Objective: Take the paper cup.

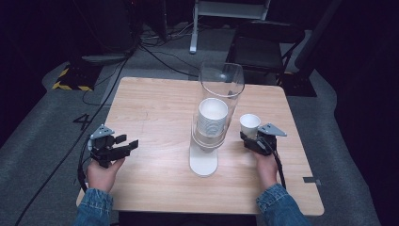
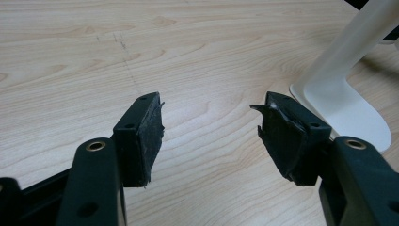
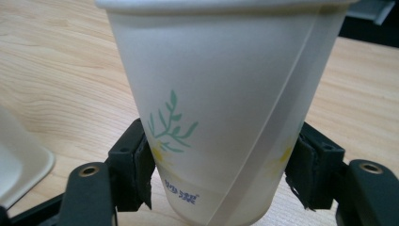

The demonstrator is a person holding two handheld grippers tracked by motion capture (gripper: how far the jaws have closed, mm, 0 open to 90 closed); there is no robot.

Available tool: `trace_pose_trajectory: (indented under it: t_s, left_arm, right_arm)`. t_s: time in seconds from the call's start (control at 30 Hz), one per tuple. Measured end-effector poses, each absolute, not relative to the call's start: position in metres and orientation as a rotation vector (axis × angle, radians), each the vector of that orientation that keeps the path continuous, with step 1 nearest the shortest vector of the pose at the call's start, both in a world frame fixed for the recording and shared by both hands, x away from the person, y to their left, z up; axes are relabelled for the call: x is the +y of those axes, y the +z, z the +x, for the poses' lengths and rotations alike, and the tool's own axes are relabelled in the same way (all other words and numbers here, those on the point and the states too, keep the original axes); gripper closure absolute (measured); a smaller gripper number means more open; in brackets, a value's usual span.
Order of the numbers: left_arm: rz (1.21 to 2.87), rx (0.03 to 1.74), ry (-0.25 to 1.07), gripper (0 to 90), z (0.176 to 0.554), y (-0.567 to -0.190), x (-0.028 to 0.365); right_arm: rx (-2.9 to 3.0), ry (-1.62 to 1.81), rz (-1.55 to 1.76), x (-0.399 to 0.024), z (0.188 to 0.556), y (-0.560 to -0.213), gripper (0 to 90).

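A white paper cup (image 1: 250, 123) with a green sprig print (image 3: 221, 94) stands upright at the table's right. My right gripper (image 1: 250, 140) is shut on its lower part, a pad (image 3: 141, 169) pressing each side. A clear tube dispenser (image 1: 221, 82) rises from a white stand (image 1: 203, 162) at mid table and holds a stack of white cups (image 1: 211, 117). My left gripper (image 1: 127, 141) hovers low at the table's left, open, with bare wood between its pads (image 2: 146, 136). The white stand (image 2: 343, 103) lies just right of its jaws.
The wooden table (image 1: 155, 108) has bare wood on its left half and along the back. Behind it on the grey floor are a black chair (image 1: 263, 47), loose cables (image 1: 160, 56) and a yellow-black marked corner (image 1: 70, 80).
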State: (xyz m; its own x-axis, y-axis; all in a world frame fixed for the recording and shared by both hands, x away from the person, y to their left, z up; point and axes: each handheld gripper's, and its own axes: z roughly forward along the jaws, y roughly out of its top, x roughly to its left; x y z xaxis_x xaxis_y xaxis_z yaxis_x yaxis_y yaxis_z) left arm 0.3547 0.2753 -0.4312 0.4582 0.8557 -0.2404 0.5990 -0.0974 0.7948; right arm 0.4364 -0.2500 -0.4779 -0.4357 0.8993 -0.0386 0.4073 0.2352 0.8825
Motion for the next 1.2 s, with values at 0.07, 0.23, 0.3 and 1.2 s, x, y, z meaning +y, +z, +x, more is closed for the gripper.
trace_pose_trajectory:
  t_s: [0.07,0.23,0.3,1.2]
  left_arm:
    - [1.800,1.242,0.354,39.3,0.353,-0.431,0.277]
    - [1.807,1.247,0.361,39.1,0.351,-0.432,0.279]
    - [1.802,1.253,0.355,39.0,0.350,-0.432,0.279]
    - [1.815,1.251,0.343,39.0,0.353,-0.435,0.277]
  right_arm:
    - [1.949,1.131,1.223,-0.252,0.441,-0.480,33.4]
    - [1.945,1.115,1.247,-0.257,0.448,-0.486,33.4]
    - [1.941,1.117,1.255,-0.258,0.450,-0.488,33.4]
    - [2.009,1.017,1.357,-0.271,0.456,-0.500,31.4]
